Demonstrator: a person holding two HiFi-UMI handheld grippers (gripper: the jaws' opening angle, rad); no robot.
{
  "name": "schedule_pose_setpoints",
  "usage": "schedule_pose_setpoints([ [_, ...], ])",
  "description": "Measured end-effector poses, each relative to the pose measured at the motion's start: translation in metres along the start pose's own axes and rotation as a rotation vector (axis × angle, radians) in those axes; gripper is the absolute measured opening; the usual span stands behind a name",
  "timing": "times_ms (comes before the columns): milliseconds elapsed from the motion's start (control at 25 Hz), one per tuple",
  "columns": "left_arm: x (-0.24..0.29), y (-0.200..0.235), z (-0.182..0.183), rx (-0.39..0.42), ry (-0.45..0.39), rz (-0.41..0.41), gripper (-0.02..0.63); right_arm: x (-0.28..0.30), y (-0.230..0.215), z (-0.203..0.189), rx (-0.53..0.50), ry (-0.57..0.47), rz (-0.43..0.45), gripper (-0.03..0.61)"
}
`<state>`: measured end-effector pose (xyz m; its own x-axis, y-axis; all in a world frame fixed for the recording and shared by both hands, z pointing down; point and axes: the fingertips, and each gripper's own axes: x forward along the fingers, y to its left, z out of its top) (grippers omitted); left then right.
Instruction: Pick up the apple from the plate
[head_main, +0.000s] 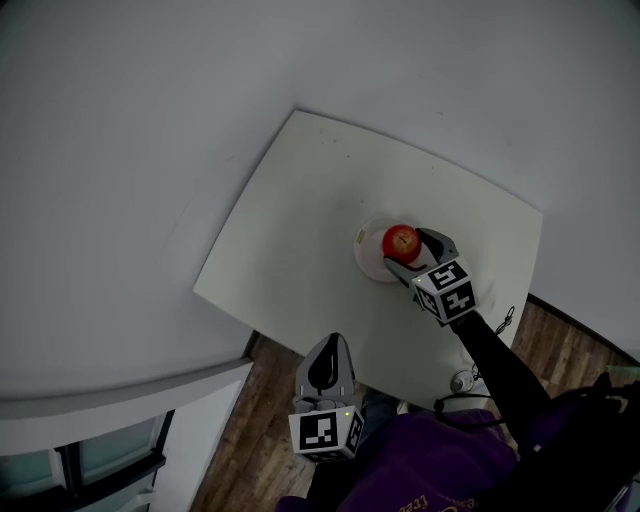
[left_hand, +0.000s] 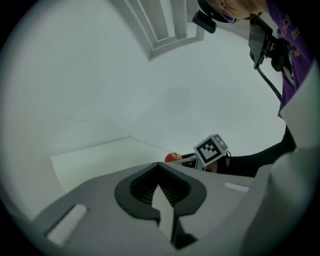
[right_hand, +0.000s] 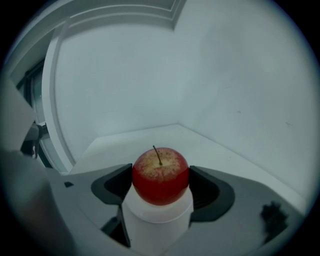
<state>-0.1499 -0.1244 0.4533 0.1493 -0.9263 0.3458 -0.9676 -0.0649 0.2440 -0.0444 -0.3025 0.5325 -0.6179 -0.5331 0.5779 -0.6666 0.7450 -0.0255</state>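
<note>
The right gripper (right_hand: 160, 186) has its jaws closed partway, their dark pads pressed against both sides of the red apple (right_hand: 160, 175). The apple sits upright on the white plate (right_hand: 157, 216), near the right side of the white table (head_main: 300, 200). The left gripper (left_hand: 162, 194) hangs off the table's near edge, jaws together and empty.

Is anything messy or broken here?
Nothing stands out. The apple sits stem-up on the white plate, with the jaws of the right gripper against its two sides. Nothing is spilled on the table.
</note>
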Motion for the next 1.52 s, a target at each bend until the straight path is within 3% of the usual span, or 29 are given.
schedule_pose_setpoints([
  [840,-0.014,-0.022,0.009,0.023,-0.051,-0.026,0.006,-0.056,0.029,0.004,0.025,-0.082,0.004,0.364],
  [1520,-0.015,-0.029,0.013,0.030,-0.070,-0.041,0.006,-0.095,0.034,0.035,0.038,-0.189,-0.009,0.364],
])
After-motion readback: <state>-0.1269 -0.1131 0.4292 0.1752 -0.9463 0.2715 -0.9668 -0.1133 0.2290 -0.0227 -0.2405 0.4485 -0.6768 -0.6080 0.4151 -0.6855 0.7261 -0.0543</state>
